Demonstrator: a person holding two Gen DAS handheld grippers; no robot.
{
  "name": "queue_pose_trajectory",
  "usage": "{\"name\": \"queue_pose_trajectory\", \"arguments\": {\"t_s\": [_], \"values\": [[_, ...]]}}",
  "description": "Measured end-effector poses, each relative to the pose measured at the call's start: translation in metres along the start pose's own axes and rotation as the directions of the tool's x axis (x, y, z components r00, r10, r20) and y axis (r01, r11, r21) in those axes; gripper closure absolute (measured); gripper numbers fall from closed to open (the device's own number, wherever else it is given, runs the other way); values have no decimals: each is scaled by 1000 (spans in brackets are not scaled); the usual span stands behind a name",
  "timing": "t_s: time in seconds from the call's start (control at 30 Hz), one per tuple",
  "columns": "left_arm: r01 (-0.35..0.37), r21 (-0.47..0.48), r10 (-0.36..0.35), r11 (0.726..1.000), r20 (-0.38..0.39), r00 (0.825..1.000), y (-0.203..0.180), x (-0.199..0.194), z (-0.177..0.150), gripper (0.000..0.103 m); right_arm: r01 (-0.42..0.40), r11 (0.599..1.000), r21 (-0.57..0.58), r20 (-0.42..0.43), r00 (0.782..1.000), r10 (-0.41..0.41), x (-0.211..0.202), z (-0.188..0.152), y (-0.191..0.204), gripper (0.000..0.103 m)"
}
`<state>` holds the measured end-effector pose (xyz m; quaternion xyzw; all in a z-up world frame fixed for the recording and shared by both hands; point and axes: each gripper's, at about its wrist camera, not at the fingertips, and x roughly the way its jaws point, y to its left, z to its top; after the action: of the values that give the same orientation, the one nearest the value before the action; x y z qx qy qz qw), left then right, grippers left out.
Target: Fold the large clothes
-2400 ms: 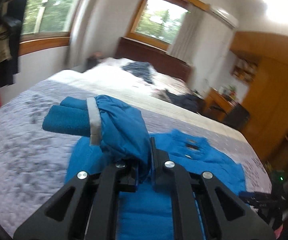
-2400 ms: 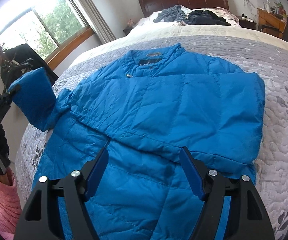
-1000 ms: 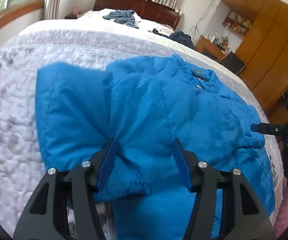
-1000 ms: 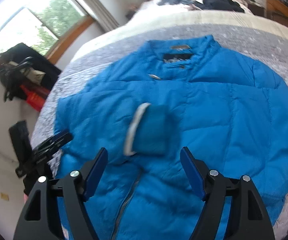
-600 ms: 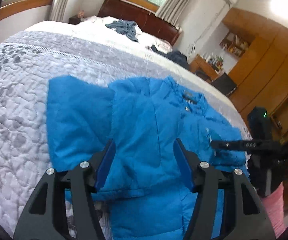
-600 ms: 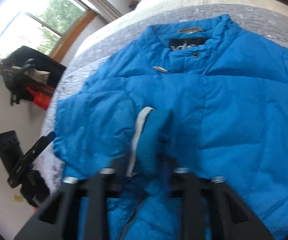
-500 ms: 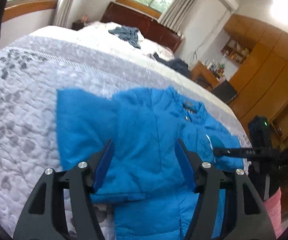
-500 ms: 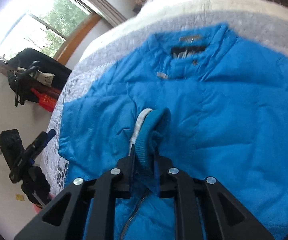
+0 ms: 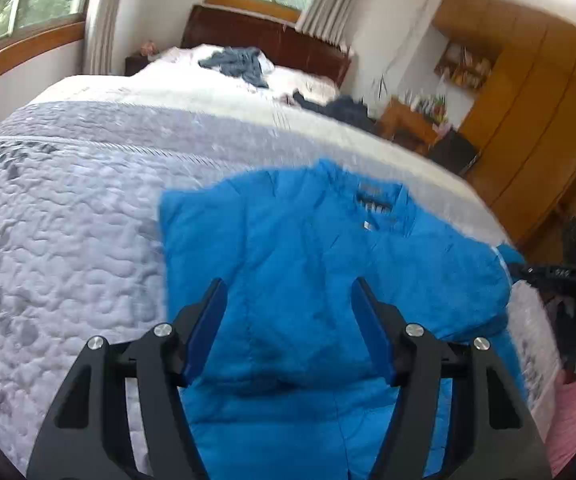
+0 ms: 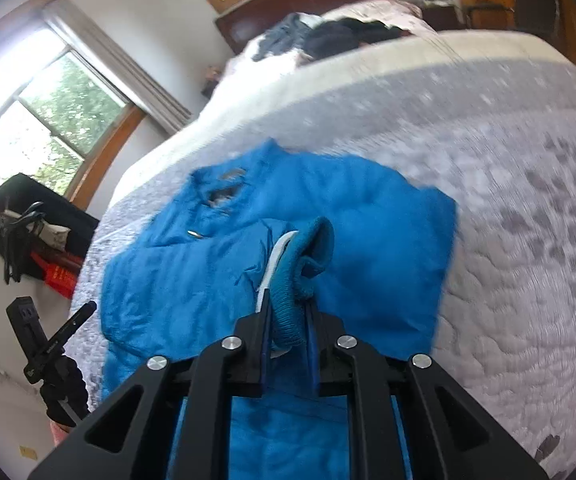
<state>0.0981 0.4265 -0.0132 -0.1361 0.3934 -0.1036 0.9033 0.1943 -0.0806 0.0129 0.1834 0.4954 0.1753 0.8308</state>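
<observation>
Left tool (image 9: 288,312): spread, has let go the sleeve.
Right tool (image 10: 288,312): now pinching cuff (image 10: 299,272), lifted mid-frame over jacket (image 10: 367,248).
Meaning: sleeve being repositioned.

- Left wrist view: above the bed's foot, facing 12 o'clock toward the dark wooden headboard (image 9: 264,40), near the blue quilted puffer jacket (image 9: 307,280).
- Right wrist view: tilted, headboard at 1 o'clock.
- Both share jacket and grey quilted bedspread (image 10: 527,240).
</observation>
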Motion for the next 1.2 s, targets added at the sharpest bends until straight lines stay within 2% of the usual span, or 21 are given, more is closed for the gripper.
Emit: {"name": "queue_pose_trajectory", "arguments": {"t_s": [0.13,0.23,0.27,0.33,0.4,0.5,0.6,0.73,0.83,0.93,1.03,1.13,1.2], "values": [[-57,27,59,998,-56,997,1,31,-6,39,23,999,35,-46,999,-22,26,-8,-23,88],[-76,53,79,996,-54,995,-3,30,-8,39,23,999,23,-51,998,-22,33,-11,-23,86],[-71,46,74,996,-54,996,-2,27,-8,39,34,999,14,-45,998,-33,30,-12,-22,81],[-43,24,44,999,-43,998,-3,15,-6,39,97,995,-21,3,995,-97,14,-12,-13,75],[-17,29,17,999,-15,1000,-11,2,-5,39,143,988,-57,60,988,-139,-1,-13,-4,74],[-17,80,16,997,20,1000,-30,-8,-4,37,116,987,-108,109,989,-104,-18,-13,17,71],[-15,117,15,993,2,1000,-42,-1,-5,37,93,985,-145,77,994,-83,-7,-14,29,71],[-38,97,46,995,-79,996,-34,26,-16,37,135,986,-102,12,991,-134,19,-19,12,73],[-48,95,57,994,-97,994,-25,35,-21,37,73,996,-45,-31,997,-74,31,-22,-6,73],[-54,76,61,996,-91,994,-25,24,-20,37,35,999,-17,-16,999,-35,17,-26,-10,73],[-12,60,17,998,-78,997,-25,-7,-24,37,14,999,-50,29,1000,-12,-13,-38,-3,69],[-13,84,20,996,-80,997,-21,-43,-43,28,13,993,-117,43,999,-8,-47,-64,6,55],[-12,84,21,996,-107,994,-13,-70,-66,27,12,990,-142,31,999,-7,-62,-83,7,50]]}}
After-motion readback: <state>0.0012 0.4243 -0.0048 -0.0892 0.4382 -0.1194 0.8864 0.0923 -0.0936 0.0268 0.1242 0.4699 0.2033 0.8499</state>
